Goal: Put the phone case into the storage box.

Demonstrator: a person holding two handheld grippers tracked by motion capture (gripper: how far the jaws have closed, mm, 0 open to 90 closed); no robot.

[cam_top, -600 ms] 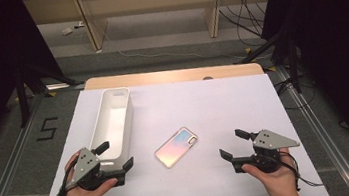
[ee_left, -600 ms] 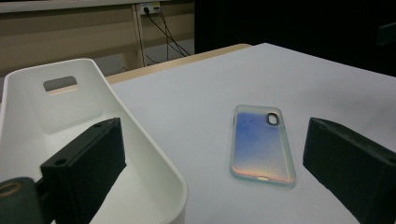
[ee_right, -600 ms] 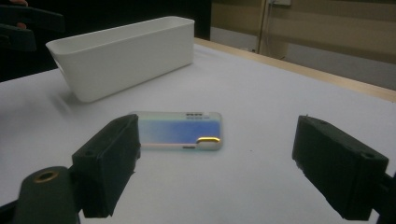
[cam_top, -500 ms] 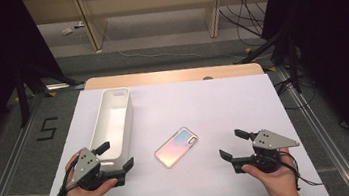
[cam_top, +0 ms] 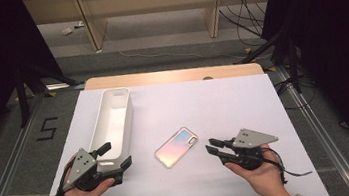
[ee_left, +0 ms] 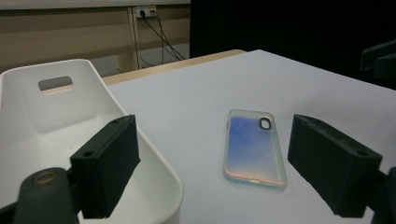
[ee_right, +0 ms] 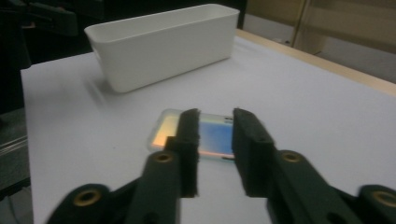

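One broad white-covered tabletop (cam_top: 203, 99) to work on, with a long white plastic bin (cam_top: 113, 91) standing empty at its left. Lying flat and slantwise near the middle, just right of the bin and well clear of it: an iridescent, clear-edged phone case (cam_top: 177, 146), camera hole at the far end. Probably best taken across the long edges, since nothing sticks up to pinch. Left gripper (cam_top: 117, 154): spread wide, empty, hovering at the bin's near end. Right gripper (cam_top: 210, 145): pinched nearly together, holding nothing, aimed at the case from just beside it. Widen first, come in low, slide one pad under an edge, then squeeze gently and lift level toward the bin.
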